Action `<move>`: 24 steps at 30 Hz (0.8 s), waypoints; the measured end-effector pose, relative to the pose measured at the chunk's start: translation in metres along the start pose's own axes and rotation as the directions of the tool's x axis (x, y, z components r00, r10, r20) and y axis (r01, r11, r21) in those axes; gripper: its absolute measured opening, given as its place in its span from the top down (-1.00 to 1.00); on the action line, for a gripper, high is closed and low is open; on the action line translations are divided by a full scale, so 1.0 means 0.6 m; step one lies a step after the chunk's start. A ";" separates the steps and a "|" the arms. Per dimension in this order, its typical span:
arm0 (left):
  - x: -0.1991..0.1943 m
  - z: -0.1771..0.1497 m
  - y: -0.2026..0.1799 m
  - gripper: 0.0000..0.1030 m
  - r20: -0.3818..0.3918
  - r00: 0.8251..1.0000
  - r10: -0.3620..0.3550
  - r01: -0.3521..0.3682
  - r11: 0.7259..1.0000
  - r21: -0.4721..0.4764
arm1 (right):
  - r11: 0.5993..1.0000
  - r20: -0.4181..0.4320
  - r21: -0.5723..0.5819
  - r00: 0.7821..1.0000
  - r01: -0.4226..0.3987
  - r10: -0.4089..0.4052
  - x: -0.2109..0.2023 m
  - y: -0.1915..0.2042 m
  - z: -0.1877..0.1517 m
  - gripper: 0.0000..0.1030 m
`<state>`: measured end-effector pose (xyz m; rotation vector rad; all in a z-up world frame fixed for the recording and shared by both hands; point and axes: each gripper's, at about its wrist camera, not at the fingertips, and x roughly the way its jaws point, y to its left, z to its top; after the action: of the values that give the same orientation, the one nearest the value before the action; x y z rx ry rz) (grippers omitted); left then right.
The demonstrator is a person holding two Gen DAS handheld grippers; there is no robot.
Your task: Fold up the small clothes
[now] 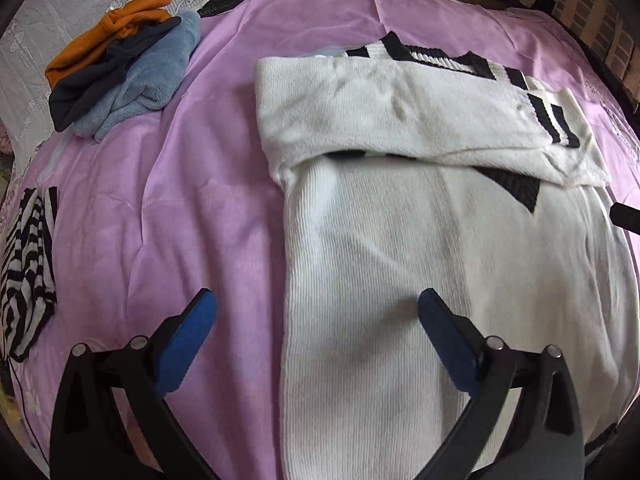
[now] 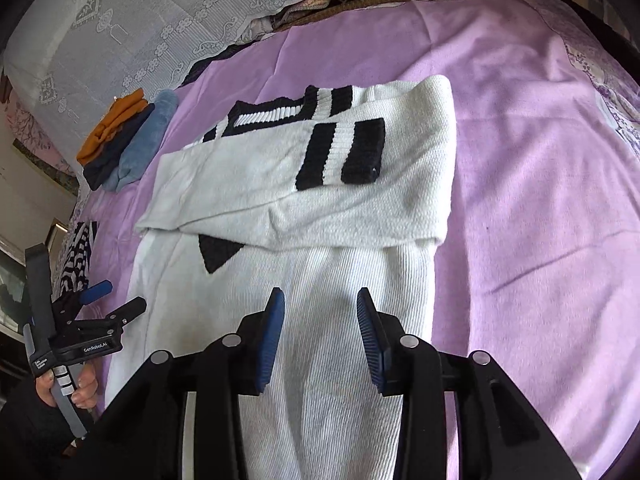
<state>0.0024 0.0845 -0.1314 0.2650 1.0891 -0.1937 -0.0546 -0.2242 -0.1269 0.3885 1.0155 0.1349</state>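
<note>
A white knit sweater with black stripes lies flat on the purple sheet, both sleeves folded across its chest. It also shows in the right wrist view. My left gripper is open and empty, hovering over the sweater's lower left edge. It also shows at the left of the right wrist view, held in a hand. My right gripper is open and empty above the sweater's lower body.
A pile of folded clothes, orange, navy and light blue, lies at the far left of the sheet. A black-and-white striped garment lies at the left edge. White lace bedding lies behind.
</note>
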 end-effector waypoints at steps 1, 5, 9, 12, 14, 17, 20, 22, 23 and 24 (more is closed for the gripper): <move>-0.004 -0.015 -0.003 -0.90 -0.008 1.000 -0.002 0.002 1.000 0.007 | 1.000 -0.008 -0.010 1.000 0.002 -0.002 -0.003 0.006 -0.017 0.26; -0.018 -0.078 -0.016 -0.90 -0.028 1.000 -0.009 0.011 0.999 0.045 | 0.998 -0.040 -0.052 0.998 0.038 -0.040 -0.014 0.026 -0.088 0.19; -0.040 -0.133 -0.013 -0.91 -0.028 0.999 -0.017 0.019 0.998 0.064 | 0.993 -0.048 -0.082 0.995 0.083 -0.087 -0.032 0.037 -0.155 0.13; -0.056 -0.170 -0.006 -0.91 -0.033 0.999 -0.036 0.039 0.997 0.067 | 0.993 -0.054 -0.080 0.994 0.092 -0.096 -0.051 0.038 -0.193 0.13; -0.066 -0.192 -0.002 -0.91 -0.038 0.998 -0.049 0.052 0.996 0.071 | 0.994 -0.048 -0.060 0.995 0.088 -0.091 -0.070 0.036 -0.214 0.13; -0.088 -0.217 0.013 -0.90 -0.053 0.993 -0.108 0.111 0.993 0.051 | 0.998 -0.009 -0.015 0.998 0.059 -0.059 -0.113 0.031 -0.240 0.13; -0.112 -0.238 0.014 -0.90 -0.044 0.986 -0.163 0.165 0.984 0.065 | 0.999 0.005 0.023 0.999 0.032 -0.032 -0.146 0.027 -0.265 0.12; -0.123 -0.248 0.012 -0.90 -0.041 0.980 -0.193 0.196 0.977 0.088 | 0.999 -0.005 0.042 1.000 0.029 -0.029 -0.153 0.022 -0.283 0.12; -0.125 -0.250 0.009 -0.90 -0.042 0.977 -0.207 0.210 0.973 0.095 | 0.998 -0.010 0.050 1.000 0.029 -0.029 -0.154 0.021 -0.292 0.12; -0.126 -0.252 0.006 -0.90 -0.045 0.975 -0.216 0.219 0.970 0.103 | 0.998 -0.017 0.056 1.000 0.027 -0.026 -0.152 0.020 -0.299 0.12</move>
<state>-0.1587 0.1363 -0.1297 0.2453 1.1427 -0.4465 -0.2540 -0.1939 -0.1328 0.4259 1.0415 0.0857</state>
